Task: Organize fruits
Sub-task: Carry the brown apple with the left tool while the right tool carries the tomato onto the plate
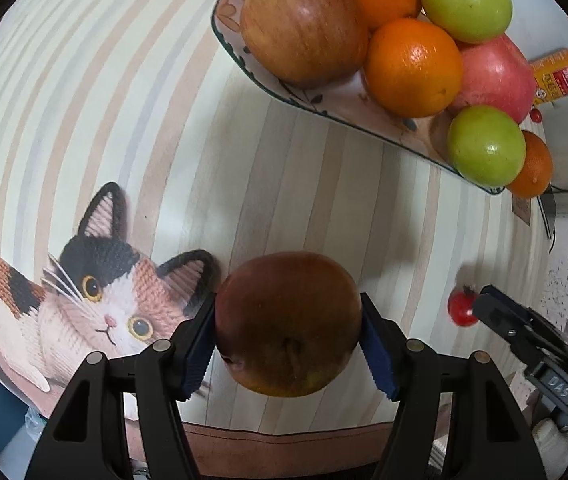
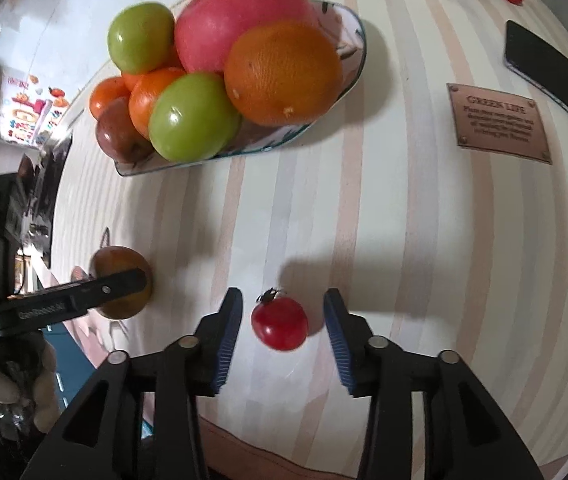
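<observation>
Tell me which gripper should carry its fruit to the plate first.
Left, probably. The left gripper is clamped on the brown apple, ready to carry. The right gripper stands open around the cherry tomato, pads not touching.

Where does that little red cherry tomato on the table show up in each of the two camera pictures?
Left wrist view: the cherry tomato sits at the right edge, low, just beside the right gripper.
Right wrist view: the same tomato lies low in the middle, between the open blue pads, touching neither.
Shared landmark: the plate piled with fruit.
</observation>
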Demonstrator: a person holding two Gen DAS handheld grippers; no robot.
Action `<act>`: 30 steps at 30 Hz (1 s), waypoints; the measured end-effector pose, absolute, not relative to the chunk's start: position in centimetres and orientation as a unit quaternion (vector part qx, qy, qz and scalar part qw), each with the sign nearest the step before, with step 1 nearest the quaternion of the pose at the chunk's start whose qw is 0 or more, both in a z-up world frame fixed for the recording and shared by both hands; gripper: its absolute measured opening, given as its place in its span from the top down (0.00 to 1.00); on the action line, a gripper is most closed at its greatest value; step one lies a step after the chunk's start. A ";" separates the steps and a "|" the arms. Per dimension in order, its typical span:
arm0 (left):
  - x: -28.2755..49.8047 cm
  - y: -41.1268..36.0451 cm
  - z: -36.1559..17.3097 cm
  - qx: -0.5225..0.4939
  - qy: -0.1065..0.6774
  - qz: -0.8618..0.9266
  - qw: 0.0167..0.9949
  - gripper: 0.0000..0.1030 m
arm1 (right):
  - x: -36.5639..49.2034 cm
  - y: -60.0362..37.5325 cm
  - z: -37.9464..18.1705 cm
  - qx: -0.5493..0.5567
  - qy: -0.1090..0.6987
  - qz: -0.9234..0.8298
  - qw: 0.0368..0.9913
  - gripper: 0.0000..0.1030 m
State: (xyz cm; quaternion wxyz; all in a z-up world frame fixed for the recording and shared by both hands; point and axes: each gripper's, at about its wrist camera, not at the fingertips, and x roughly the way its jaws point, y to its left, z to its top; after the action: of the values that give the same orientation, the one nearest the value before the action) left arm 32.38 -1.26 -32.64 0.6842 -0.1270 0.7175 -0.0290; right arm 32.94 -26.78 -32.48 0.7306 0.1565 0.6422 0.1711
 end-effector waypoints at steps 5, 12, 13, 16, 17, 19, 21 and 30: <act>32.8 -1.4 -33.0 -0.127 0.719 -0.032 0.682 0.38 | 32.5 -27.3 -31.8 0.150 0.644 0.177 0.729 0.55; 33.5 -2.4 -33.0 -0.101 0.716 -0.031 0.690 0.38 | 32.8 -26.7 -32.5 0.117 0.643 0.166 0.739 0.55; 33.6 -2.6 -32.8 -0.097 0.716 -0.032 0.691 0.39 | 32.8 -26.5 -32.8 0.111 0.644 0.166 0.738 0.55; 33.8 -3.4 -32.7 -0.086 0.714 -0.032 0.694 0.39 | 32.6 -25.5 -32.6 0.087 0.638 0.169 0.746 0.61; 33.7 -3.5 -32.6 -0.081 0.712 -0.029 0.697 0.39 | 32.6 -25.2 -32.8 0.080 0.638 0.167 0.748 0.65; 33.8 -4.0 -32.4 -0.063 0.705 -0.028 0.705 0.39 | 32.4 -25.0 -32.7 0.070 0.634 0.166 0.752 0.66; 33.9 -4.3 -32.3 -0.061 0.703 -0.030 0.708 0.39 | 32.2 -24.9 -32.7 0.068 0.632 0.165 0.755 0.66; 36.0 -4.9 -29.4 -0.104 0.683 -0.058 0.721 0.40 | 33.3 -26.0 -31.8 0.114 0.621 0.161 0.759 0.66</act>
State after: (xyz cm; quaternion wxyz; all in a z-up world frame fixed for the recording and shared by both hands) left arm 35.96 -4.89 -29.41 0.7209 -0.1036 0.6828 -0.0577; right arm 33.27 -26.05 -31.82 0.7586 0.1140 0.6211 0.1606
